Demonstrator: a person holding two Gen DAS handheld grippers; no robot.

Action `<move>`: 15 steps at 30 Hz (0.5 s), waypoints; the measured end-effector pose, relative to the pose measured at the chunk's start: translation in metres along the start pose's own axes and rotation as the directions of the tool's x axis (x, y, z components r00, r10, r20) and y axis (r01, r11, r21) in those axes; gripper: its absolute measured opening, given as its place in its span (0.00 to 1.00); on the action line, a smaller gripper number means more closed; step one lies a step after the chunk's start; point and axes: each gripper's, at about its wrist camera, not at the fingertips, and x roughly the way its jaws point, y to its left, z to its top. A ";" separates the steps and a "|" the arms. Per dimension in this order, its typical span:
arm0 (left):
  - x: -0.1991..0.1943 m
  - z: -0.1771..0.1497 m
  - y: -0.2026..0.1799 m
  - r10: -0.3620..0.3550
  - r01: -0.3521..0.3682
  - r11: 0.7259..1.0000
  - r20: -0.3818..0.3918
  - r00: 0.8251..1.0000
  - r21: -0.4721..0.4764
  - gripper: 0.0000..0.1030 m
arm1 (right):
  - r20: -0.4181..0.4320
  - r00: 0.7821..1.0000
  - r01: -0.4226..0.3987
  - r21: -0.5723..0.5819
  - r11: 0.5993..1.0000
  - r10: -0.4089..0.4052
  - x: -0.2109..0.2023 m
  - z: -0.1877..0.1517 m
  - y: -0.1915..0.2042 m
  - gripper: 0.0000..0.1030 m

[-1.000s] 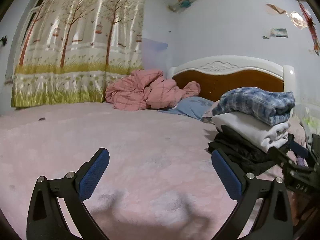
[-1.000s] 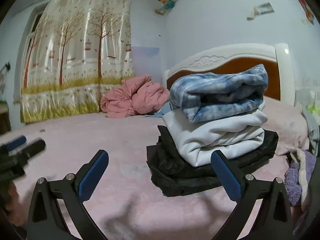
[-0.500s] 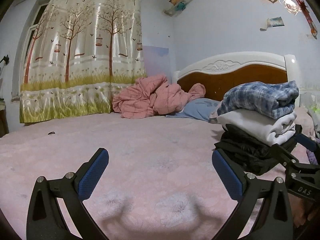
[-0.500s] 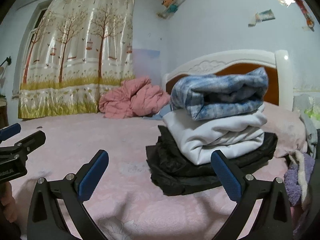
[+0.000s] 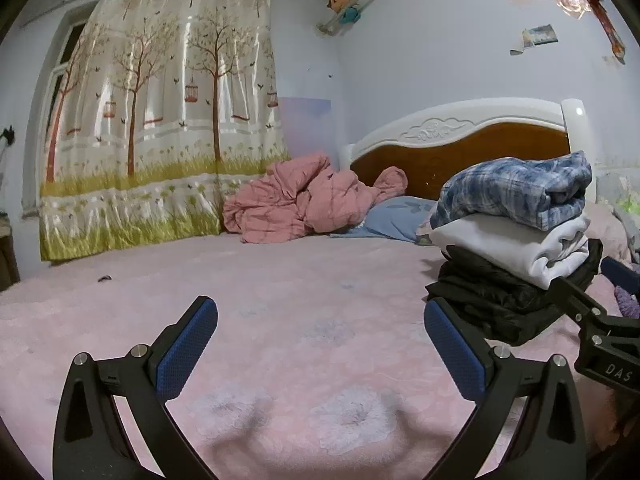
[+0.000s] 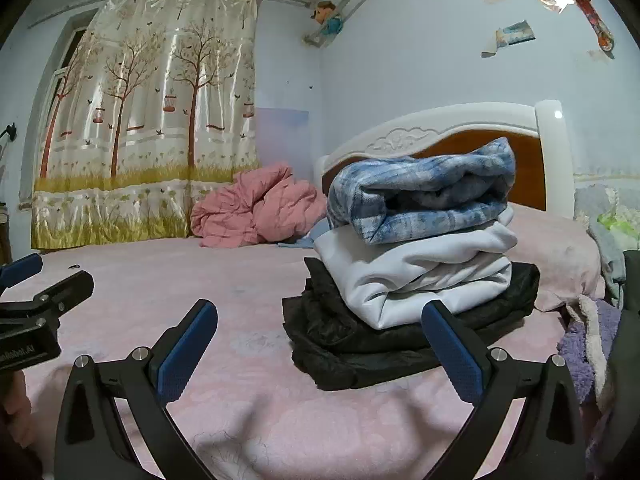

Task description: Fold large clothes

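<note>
- I count three folded garments stacked on the bed [image 5: 304, 320]: a blue plaid piece [image 6: 424, 196] on top, a white piece [image 6: 416, 276] under it, and a black piece [image 6: 400, 340] at the bottom, resting on the pink cover.
- By my reading, that stack is the finished part of the job; its edges look reasonably squared.
- My left gripper [image 5: 320, 344] hangs over bare bed cover, jaws spread wide and holding nothing.
- My right gripper [image 6: 320, 344] faces the stack from just in front, jaws likewise spread and empty.
- What may be left: a purple fleecy item [image 6: 584, 344] lies loose at the right of the stack, and paler cloth sits beyond it; I cannot tell whether these are clothes awaiting folding.
- The crumpled pink quilt [image 5: 304, 208] by the headboard [image 5: 460, 148] looks like bedding, not my concern.
</note>
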 end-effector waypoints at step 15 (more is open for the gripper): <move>-0.001 0.001 0.007 -0.015 0.015 0.999 -0.006 1.000 -0.035 1.00 | 0.007 1.000 0.006 0.002 1.000 -0.006 -0.002 -0.001 0.000 1.00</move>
